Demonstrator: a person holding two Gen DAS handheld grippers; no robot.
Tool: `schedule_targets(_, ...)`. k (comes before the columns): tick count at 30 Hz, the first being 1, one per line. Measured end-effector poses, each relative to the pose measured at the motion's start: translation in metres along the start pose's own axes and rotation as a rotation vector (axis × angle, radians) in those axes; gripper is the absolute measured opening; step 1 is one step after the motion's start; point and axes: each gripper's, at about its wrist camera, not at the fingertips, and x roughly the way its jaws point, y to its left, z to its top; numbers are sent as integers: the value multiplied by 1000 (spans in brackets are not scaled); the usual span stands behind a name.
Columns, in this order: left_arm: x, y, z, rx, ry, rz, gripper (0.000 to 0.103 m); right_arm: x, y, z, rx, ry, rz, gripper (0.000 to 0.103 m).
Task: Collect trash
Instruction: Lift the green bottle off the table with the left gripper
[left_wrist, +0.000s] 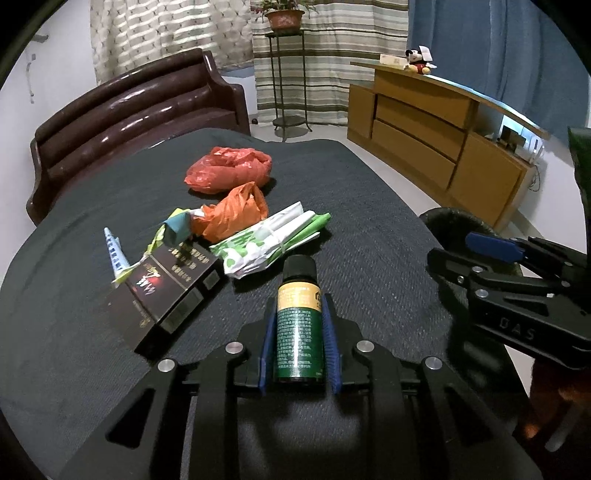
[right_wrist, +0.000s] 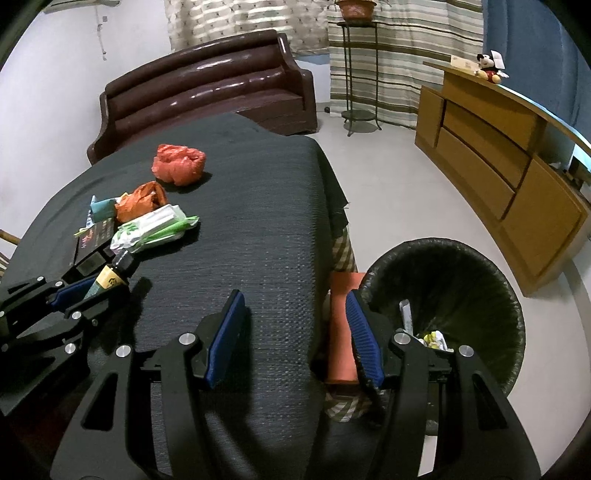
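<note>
1. Your left gripper (left_wrist: 299, 332) grips a small green bottle (left_wrist: 300, 332) by the body, black cap pointing away from you, over the dark table (left_wrist: 369, 229).
2. Your right gripper (right_wrist: 295, 332) is spread wide and holds nothing; its left pad hangs over the table edge, its right pad over the bin's rim.
3. The bin (right_wrist: 454, 280), lined with a black bag, stands on the floor just beside the table's right edge, with a few scraps inside.
4. The right gripper sits between the bottle and the bin.
5. Just left of the bottle lies a black carton (left_wrist: 166, 295), close to your left finger.
6. Just beyond the cap lies a white-and-green wrapper (left_wrist: 273, 240).
7. Behind that sits an orange bag (left_wrist: 236, 210), with a teal scrap (left_wrist: 177, 229) touching its left side.
8. A red bag (left_wrist: 229, 170) lies farther back, apart from the pile.
9. A brown sofa (left_wrist: 140, 114) stands behind the table; a wooden cabinet (left_wrist: 443, 144) lines the right wall.
</note>
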Motion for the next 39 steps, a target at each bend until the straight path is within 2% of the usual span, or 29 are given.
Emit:
schedule_targets(16,-22,20,-7,-41,-23,56,24,-4,19,-6,-45,-3,21,55)
schedule_targets(39,-37,70,-14,-140,-55,147,24,-7,38,-1,-56,-9,47,56)
